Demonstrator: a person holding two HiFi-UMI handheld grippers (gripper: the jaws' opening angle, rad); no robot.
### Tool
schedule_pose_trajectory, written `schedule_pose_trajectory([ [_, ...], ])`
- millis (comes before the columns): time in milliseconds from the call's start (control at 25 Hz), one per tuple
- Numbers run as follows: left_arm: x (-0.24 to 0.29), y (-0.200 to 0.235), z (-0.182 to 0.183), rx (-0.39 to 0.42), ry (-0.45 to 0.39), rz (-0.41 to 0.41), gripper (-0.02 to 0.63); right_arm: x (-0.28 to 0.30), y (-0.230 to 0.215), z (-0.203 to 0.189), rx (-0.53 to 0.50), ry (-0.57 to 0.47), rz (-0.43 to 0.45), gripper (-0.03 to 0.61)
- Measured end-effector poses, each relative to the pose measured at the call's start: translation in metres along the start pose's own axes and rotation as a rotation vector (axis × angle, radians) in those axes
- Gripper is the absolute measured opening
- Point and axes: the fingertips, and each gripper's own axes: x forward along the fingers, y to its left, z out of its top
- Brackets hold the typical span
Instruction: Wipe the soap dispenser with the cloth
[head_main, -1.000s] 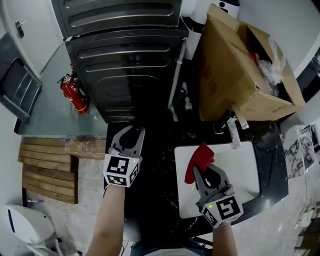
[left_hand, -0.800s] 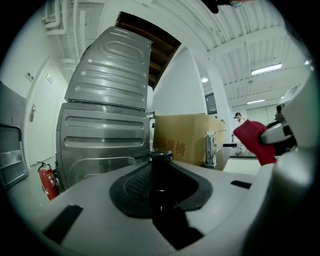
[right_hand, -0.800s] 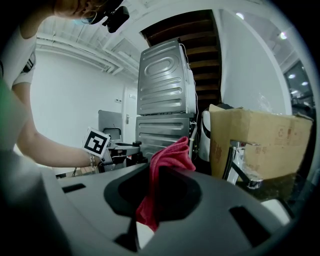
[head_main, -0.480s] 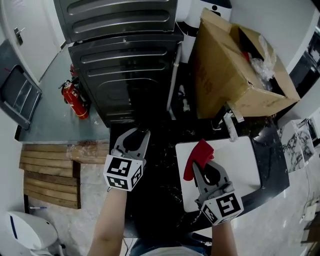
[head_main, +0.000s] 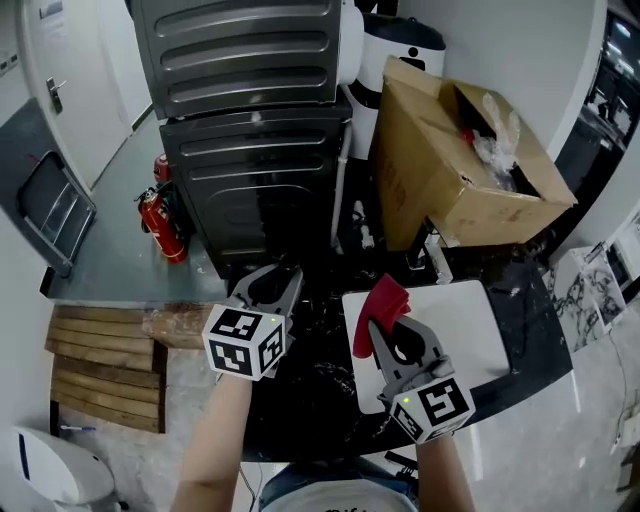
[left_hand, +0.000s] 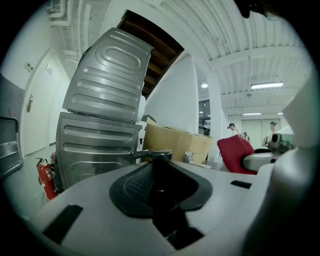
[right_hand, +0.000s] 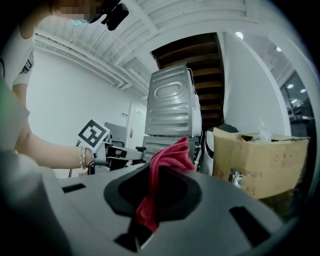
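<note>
My left claw (head_main: 271, 285) is clamped on the soap dispenser (left_hand: 158, 156). The jaws stand only a little apart, and the dark bottle fills the gap between them. Its pump head sticks up past the tips, with the spout pointing to 9 o'clock in the left gripper view. My right claw (head_main: 391, 330) is closed on the red cloth (right_hand: 167, 157). One bunch of cloth stands up above the jaws and a smaller fold hangs down between them. In the head view the cloth spills out of that claw toward 11 o'clock. The two claws are side by side but apart, and the cloth is not touching the dispenser.

Both claws are over the dark table (head_main: 320, 395). The left one is near its 9 o'clock edge, and the right one is over a white board (head_main: 475, 330) that lies flat on the table's 3 o'clock half.

Farther out, at 12 o'clock, two grey ribbed metal machines (head_main: 250, 120) are stacked one on the other. At 1 o'clock an open cardboard box (head_main: 430, 170) sits tilted, with clear plastic and something red inside. Behind it is a white tank with a black top (head_main: 400, 50). At 10 o'clock a red fire extinguisher (head_main: 160, 225) stands on the grey floor beside the lower machine. At 9 o'clock a wooden pallet (head_main: 95, 370) lies on the floor.
</note>
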Motion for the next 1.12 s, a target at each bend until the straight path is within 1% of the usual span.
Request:
schedule_pose_trajectory([
  [80,-0.006,-0.010,0.008,-0.049,0.012,0.014,0.091,-0.008,0.001,0.007,-0.012,-0.010,0.008,0.051],
  [160,-0.013,-0.017,0.010,-0.116,0.021,0.032,0.091,-0.015,0.005,0.009,-0.011,-0.017,0.021,0.051],
  [360,-0.028,-0.033,0.002,-0.309,0.038,0.059,0.091,-0.024,0.022,-0.006,0.015,-0.004,0.075,0.051],
  [440,-0.033,-0.039,-0.002,-0.356,0.046,0.070,0.091,-0.024,0.032,-0.011,0.035,-0.003,0.102,0.051],
  [520,-0.037,-0.043,-0.006,-0.369,0.057,0.091,0.091,-0.024,0.043,-0.010,0.043,-0.019,0.141,0.051],
  [600,-0.040,-0.046,-0.010,-0.373,0.067,0.107,0.091,-0.020,0.054,-0.007,0.030,-0.038,0.188,0.051],
  [680,-0.042,-0.050,-0.011,-0.392,0.068,0.106,0.091,-0.014,0.063,-0.006,0.016,-0.047,0.223,0.051],
  [760,-0.045,-0.052,-0.011,-0.416,0.063,0.104,0.091,-0.008,0.068,-0.008,0.011,-0.046,0.239,0.051],
  [960,-0.047,-0.049,-0.009,-0.450,0.056,0.123,0.091,-0.003,0.069,-0.016,-0.005,-0.019,0.220,0.051],
  [1120,-0.050,-0.045,-0.010,-0.456,0.047,0.147,0.091,-0.006,0.065,-0.040,-0.005,0.037,0.178,0.051],
])
